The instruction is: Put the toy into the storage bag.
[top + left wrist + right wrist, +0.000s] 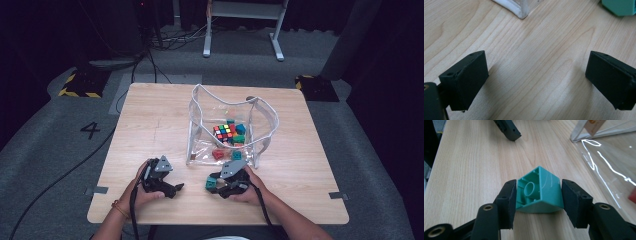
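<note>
A teal toy brick (541, 191) sits tilted, its hollow underside showing, between the jaws of my right gripper (539, 192), and both pads press on its sides. In the high view that gripper (212, 184) is near the table's front edge with the teal brick (210, 184) at its tip, just in front of the clear plastic bag (197, 120). My left gripper (176, 189) rests to the left of it, pointing right. Its jaws (536, 75) stand wide apart over bare wood with nothing between them. The brick (621, 6) also shows in the left gripper view, at the top right.
The bag holds a colour cube (223, 132) and several small bricks, among them a red one (218, 154). Its white-edged corner (520, 11) lies close ahead of the left gripper. The wooden table (150, 115) has bare room at left and right. White frame legs (206, 35) stand on the floor behind.
</note>
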